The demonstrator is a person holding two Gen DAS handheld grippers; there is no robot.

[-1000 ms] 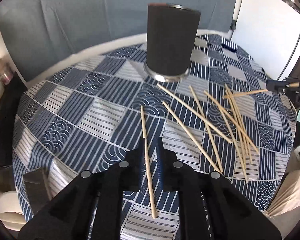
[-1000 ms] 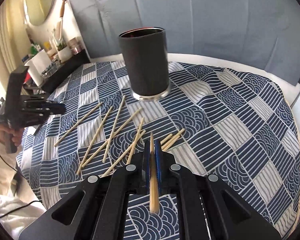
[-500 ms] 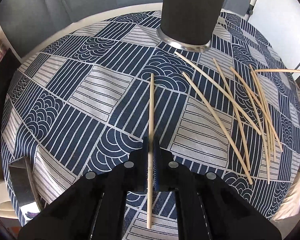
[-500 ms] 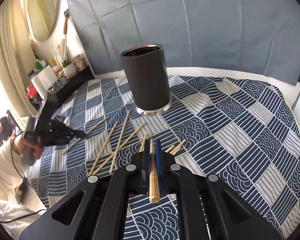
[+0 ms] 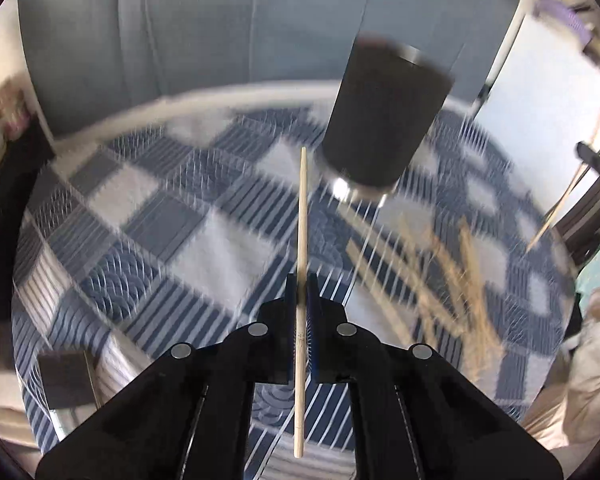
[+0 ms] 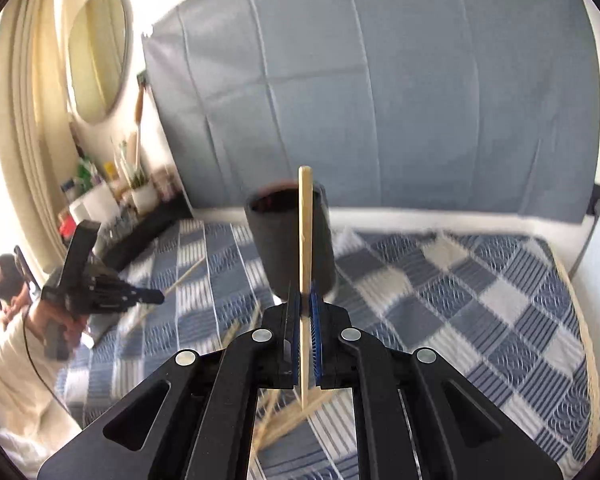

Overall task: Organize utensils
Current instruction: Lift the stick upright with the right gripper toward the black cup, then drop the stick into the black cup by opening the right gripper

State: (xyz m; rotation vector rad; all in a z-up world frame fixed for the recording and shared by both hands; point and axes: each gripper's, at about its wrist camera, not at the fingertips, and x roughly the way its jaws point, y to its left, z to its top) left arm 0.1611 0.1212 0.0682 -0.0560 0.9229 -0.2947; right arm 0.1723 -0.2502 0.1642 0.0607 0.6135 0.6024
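My left gripper [image 5: 301, 280] is shut on a wooden chopstick [image 5: 301, 240], lifted off the patterned tablecloth [image 5: 188, 224]; its tip points toward the black cylindrical holder [image 5: 380, 120] at upper right. Several loose chopsticks [image 5: 448, 268] lie blurred on the cloth to the right. In the right wrist view my right gripper [image 6: 305, 294] is shut on another chopstick [image 6: 305, 232], held upright in front of the black holder [image 6: 276, 236]. The left gripper [image 6: 156, 295] shows at the left, in a person's hand. The right gripper [image 5: 596, 160] with its chopstick appears at the left wrist view's right edge.
A grey curtain [image 6: 380, 100] hangs behind the round table. A shelf with bottles and plants [image 6: 112, 196] and a round mirror [image 6: 96, 52] stand at the left. A white board [image 5: 536, 92] leans at the right. A dark chair back [image 5: 64, 372] sits by the near left table edge.
The left gripper closed on a chopstick that lay on the cloth and lifted it. The right gripper rose with its chopstick and tilted up, so the curtain fills more of its view.
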